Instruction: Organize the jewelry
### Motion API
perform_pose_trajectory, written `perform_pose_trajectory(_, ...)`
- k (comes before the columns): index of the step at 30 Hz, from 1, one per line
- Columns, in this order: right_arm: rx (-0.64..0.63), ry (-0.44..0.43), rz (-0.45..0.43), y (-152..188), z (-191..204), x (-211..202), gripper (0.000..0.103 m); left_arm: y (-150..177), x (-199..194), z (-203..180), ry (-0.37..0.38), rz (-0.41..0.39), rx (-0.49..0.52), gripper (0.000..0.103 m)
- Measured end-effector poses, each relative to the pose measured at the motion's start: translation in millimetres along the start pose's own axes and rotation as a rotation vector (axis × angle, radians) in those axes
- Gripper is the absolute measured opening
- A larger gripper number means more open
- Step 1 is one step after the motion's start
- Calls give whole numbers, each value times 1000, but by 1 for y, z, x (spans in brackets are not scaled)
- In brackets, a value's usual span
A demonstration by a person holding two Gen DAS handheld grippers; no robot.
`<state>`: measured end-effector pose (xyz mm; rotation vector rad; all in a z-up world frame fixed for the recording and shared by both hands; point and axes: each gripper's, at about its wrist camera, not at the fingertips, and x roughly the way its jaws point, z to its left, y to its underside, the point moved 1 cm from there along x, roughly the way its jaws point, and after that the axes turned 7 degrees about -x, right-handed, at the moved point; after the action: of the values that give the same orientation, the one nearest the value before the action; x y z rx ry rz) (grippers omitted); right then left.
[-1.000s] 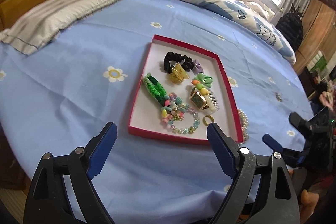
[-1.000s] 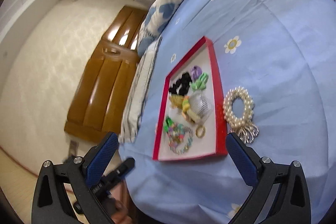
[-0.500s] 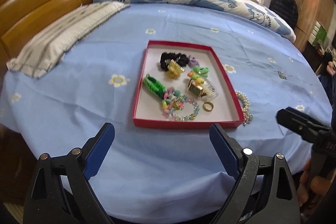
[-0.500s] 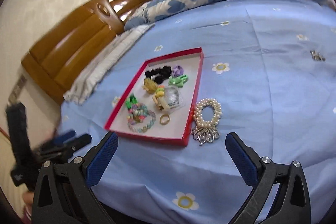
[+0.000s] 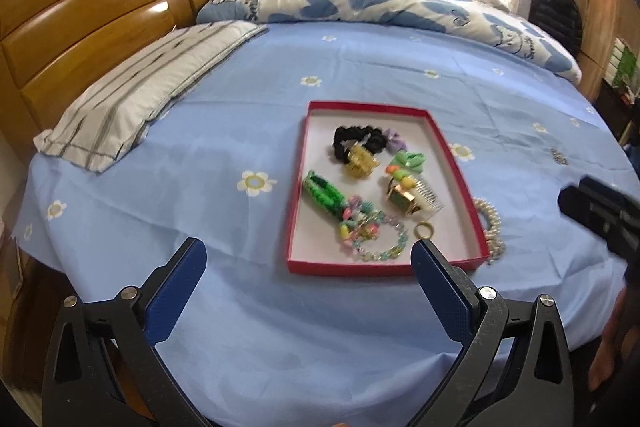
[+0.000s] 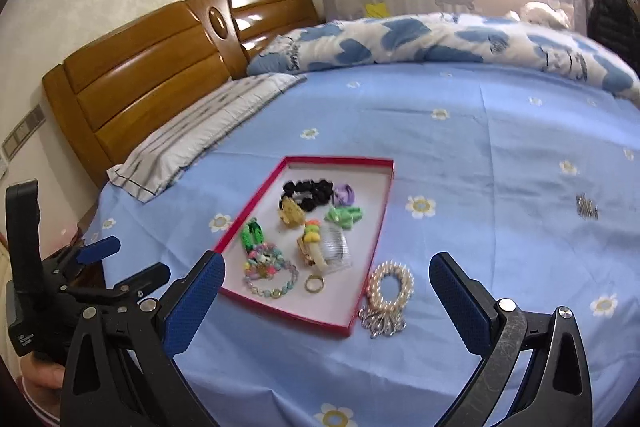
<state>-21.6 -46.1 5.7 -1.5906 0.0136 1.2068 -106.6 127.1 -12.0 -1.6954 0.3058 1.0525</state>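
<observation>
A red-rimmed tray lies on the blue flowered bedsheet. It holds a black scrunchie, a gold claw clip, green braided band, beaded bracelet, gold watch with comb and gold ring. A pearl bracelet with silver charms lies on the sheet just right of the tray. A small silver piece lies farther right. My left gripper is open and empty, near the tray's front edge. My right gripper is open and empty, in front of the tray and pearl bracelet.
A striped pillow lies at the left by the wooden headboard. A blue-and-white quilt is bunched along the far side. The bed's front edge drops off just below the grippers. A black jacket hangs at the far right.
Both grippers have pulled back and levelled out, so the tray now sits farther off and upright in both views. Nothing on the bed has moved.
</observation>
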Motion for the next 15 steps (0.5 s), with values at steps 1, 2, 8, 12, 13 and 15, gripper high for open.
perform_pose_trajectory(1, 10, -5, 11, 5, 1, 5, 103, 3, 4, 0, -5, 8, -1, 103)
perform_pose_trajectory(2, 16, -1, 29, 13, 2, 10, 103, 5, 6, 0, -8, 13, -2, 103)
perform_pose_trajectory(8, 37, -8, 103, 40, 5, 28, 103, 18, 8, -5, 3, 13, -3, 103)
perform_pose_trajectory(12, 27, -6, 103, 44, 7, 29, 103, 23, 7, -7, 12, -7, -2, 103)
perform_pose_trajectory(13, 26, -4, 97, 44, 7, 29, 103, 24, 7, -7, 14, -10, -1, 103)
perform_pose_trajectory(15, 26, 6, 85, 46, 7, 30, 103, 26, 10, -8, 22, -8, 0, 103)
